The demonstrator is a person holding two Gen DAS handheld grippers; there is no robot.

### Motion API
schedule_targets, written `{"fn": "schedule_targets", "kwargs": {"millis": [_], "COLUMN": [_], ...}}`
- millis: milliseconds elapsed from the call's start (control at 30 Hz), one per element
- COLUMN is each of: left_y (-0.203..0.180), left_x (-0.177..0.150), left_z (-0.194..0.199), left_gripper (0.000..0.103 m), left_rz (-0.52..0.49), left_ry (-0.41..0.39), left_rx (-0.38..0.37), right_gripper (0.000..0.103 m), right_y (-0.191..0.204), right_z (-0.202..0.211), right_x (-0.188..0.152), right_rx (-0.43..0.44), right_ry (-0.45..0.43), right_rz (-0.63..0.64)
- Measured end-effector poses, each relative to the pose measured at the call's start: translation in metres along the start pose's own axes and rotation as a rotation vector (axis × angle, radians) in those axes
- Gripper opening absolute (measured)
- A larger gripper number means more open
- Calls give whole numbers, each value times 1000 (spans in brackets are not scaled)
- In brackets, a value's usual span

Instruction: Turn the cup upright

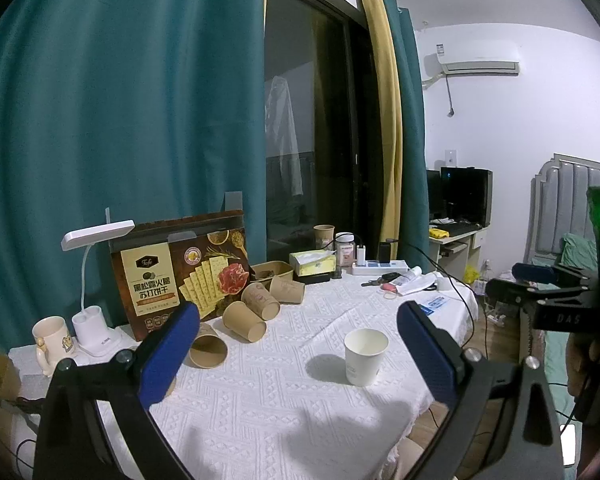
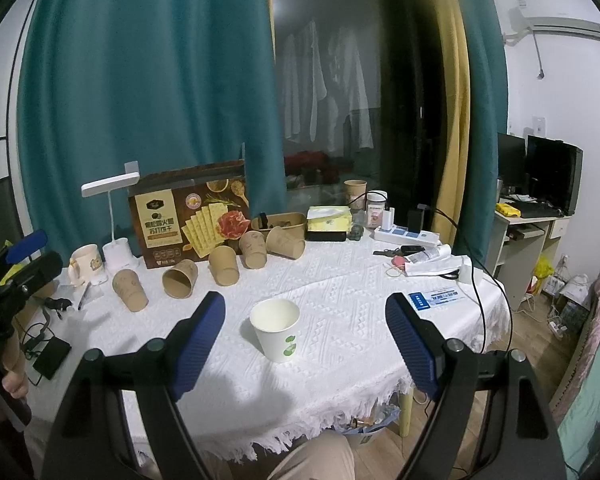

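1. Fingers of the left gripper and right gripper are spread wide, holding nothing.
2. One white-clothed table has its fringed near edge in view, with bare cloth around the centre.
3. One cracker box stands at the back.
4. Five brown paper cups lie tipped before it.
5. One white paper cup stands upright, apart from everything.
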State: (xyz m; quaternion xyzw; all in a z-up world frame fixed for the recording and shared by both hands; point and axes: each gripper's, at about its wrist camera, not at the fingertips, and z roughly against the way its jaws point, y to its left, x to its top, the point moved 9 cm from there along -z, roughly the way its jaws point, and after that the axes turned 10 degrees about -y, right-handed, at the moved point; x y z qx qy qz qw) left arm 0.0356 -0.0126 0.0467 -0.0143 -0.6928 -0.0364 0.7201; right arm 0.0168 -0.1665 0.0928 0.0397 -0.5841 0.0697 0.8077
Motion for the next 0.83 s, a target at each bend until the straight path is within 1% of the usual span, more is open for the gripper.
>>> {"fn": "schedule_targets", "kwargs": {"millis": [833], "left_y": [-4], "left_x": [-1], "left_z": [-1], "left_gripper": [99], "left_rz": [-5], "left_ry": [0], "left_rx": [-9], "right_gripper": [81], "right_y": [0], "right_z": [-1], "right_x": [1], "right_rx": [-2], "right_ry": [3], "right_rz": [-1]}}
